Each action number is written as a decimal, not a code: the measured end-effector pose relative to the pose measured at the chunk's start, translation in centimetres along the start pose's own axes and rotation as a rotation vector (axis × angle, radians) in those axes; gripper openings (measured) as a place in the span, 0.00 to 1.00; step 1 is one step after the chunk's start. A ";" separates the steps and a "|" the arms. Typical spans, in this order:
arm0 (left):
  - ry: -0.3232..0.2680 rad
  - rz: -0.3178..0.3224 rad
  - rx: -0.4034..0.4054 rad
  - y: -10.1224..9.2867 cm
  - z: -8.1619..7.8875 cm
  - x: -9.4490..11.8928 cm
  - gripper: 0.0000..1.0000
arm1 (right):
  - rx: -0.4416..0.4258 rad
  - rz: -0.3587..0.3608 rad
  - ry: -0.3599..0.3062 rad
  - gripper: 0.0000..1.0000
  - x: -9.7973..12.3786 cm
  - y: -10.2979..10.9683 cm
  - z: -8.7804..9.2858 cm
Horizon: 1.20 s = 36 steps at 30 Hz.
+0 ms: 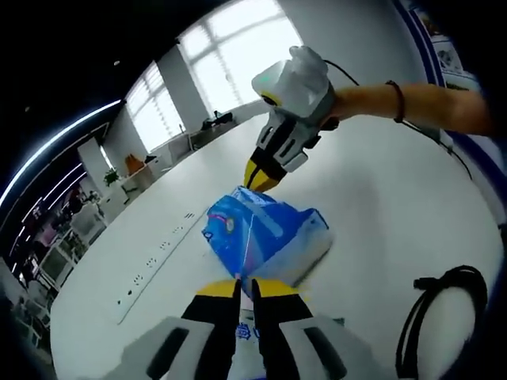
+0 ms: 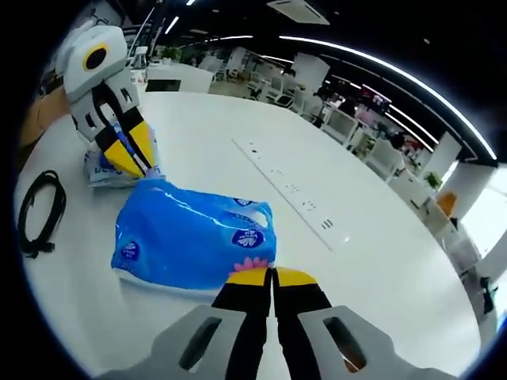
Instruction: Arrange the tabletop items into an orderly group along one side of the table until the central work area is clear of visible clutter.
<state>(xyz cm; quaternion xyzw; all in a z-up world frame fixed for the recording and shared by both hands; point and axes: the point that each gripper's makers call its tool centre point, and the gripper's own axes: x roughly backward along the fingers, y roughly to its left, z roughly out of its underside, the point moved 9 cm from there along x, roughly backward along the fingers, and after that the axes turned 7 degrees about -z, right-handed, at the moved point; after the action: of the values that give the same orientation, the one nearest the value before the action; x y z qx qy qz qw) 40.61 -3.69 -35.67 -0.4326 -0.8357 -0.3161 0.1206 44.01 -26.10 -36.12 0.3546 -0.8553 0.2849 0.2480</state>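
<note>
White table (image 2: pixel 380 261): blue tissue pack (image 2: pixel 190 237), second pack (image 2: pixel 107 170), black cable (image 2: pixel 40 214), inset socket strip (image 2: pixel 289 190).

Glossy crinkled blue plastic tissue pack (image 2: pixel 190 237) on smooth matt white table (image 2: pixel 380 261); matt black rubbery cable (image 1: pixel 444 309).

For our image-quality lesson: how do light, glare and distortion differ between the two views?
Left gripper view: blown-out windows, table edge bowed by the fisheye. Right gripper view: dim ceiling with curved light strips, sheen on the blue tissue pack.

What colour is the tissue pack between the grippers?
Blue tissue pack, clearest in the right gripper view.
</note>
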 end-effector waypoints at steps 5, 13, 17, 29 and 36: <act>-0.001 0.031 0.016 -0.3 0.6 -0.6 0.16 | 0.000 0.002 0.003 0.00 -0.1 0.0 -0.1; -0.017 0.019 0.025 0.0 0.6 -1.4 0.00 | -0.013 0.006 0.004 0.00 -0.3 -0.1 -0.1; -0.007 0.006 -0.013 -0.1 0.5 -1.6 0.00 | -0.009 0.009 0.007 0.00 -0.4 -0.2 -0.1; -0.007 -0.007 0.008 0.1 0.3 -1.9 0.00 | -0.030 0.027 0.019 0.00 0.7 -0.2 0.6; -0.007 -0.008 0.003 0.0 0.0 -1.8 0.00 | -0.071 0.035 0.008 0.00 1.4 -0.3 0.8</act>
<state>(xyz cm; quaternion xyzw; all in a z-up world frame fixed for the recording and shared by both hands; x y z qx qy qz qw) 41.68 -4.90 -36.49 -0.4303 -0.8383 -0.3136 0.1170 43.20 -27.45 -35.72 0.3294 -0.8699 0.2600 0.2592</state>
